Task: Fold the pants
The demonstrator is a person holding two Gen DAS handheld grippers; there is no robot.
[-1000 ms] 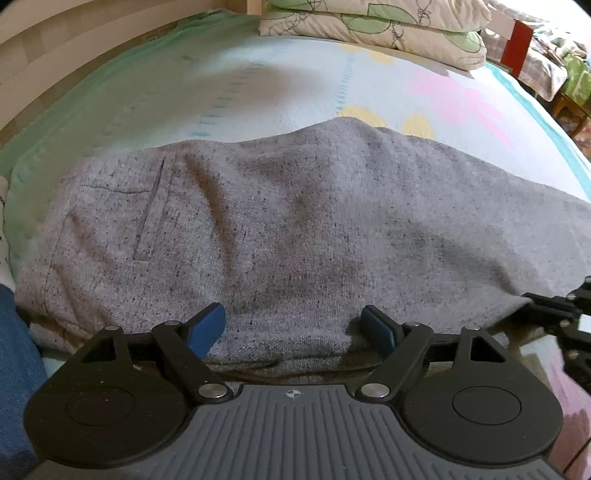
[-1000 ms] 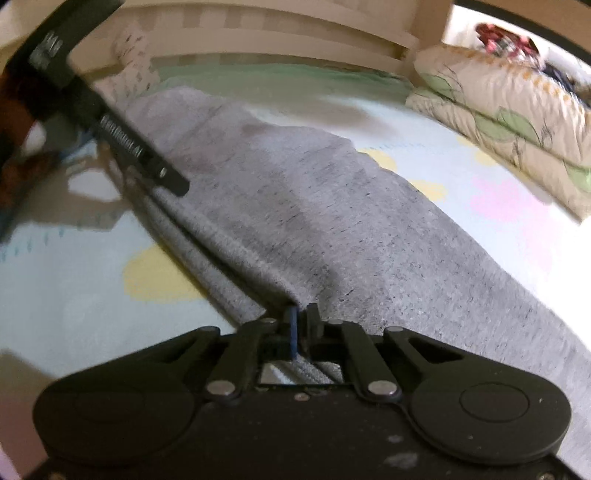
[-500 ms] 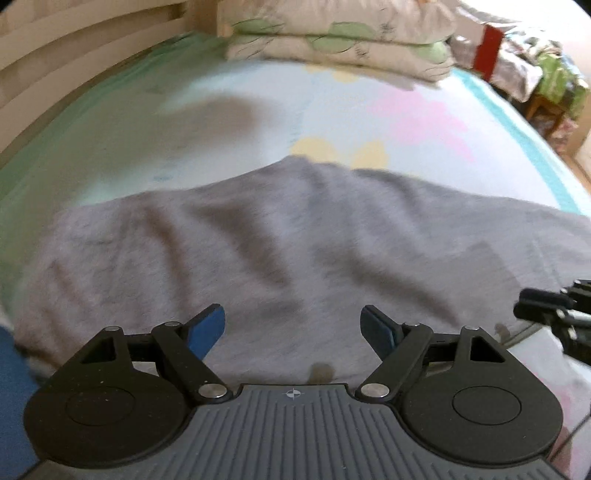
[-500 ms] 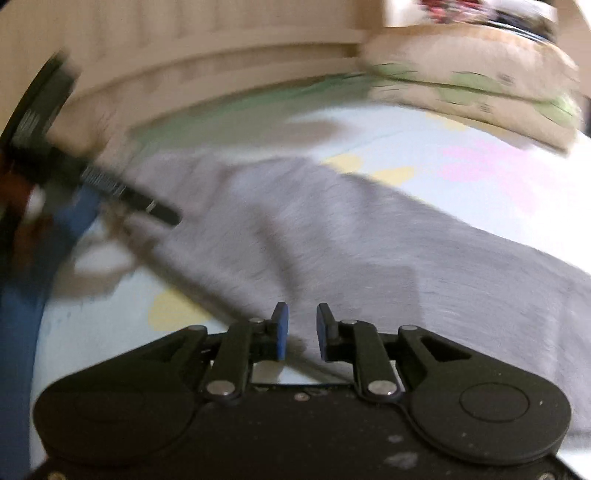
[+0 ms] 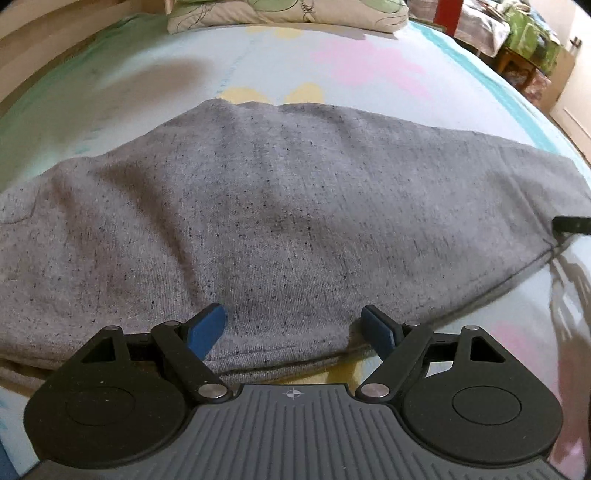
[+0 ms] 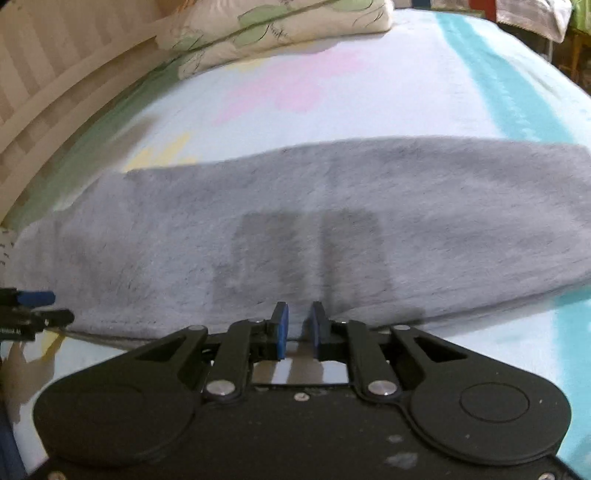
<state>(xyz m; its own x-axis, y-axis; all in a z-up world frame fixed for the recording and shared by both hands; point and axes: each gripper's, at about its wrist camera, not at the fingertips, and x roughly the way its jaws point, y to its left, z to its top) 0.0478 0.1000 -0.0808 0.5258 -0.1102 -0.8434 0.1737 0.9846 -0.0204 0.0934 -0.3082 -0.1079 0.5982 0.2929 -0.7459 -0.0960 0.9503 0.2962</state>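
Grey speckled pants (image 5: 295, 206) lie flat across the bed, doubled lengthwise, with their hemmed end at the right. My left gripper (image 5: 293, 317) hangs wide open over their near edge, nothing between its blue pads. In the right wrist view the pants (image 6: 332, 206) stretch from side to side. My right gripper (image 6: 298, 314) sits just short of their near edge, its jaws a narrow gap apart and empty. A finger of the left gripper (image 6: 33, 306) shows at the left edge there. One black finger of the right gripper (image 5: 570, 224) pokes in at the pants' right end.
The sheet (image 5: 369, 66) is pale blue with pink and yellow flowers and a teal stripe. Leaf-print pillows (image 6: 266, 29) lie at the head of the bed. A slatted wooden board (image 6: 55, 74) runs along the far side. Cluttered furniture (image 5: 524, 48) stands beyond the right edge.
My right gripper let go of the pants' edge, its jaws parted, and it swung to the right along the leg. My left gripper slid right too; the pocket has left its view.
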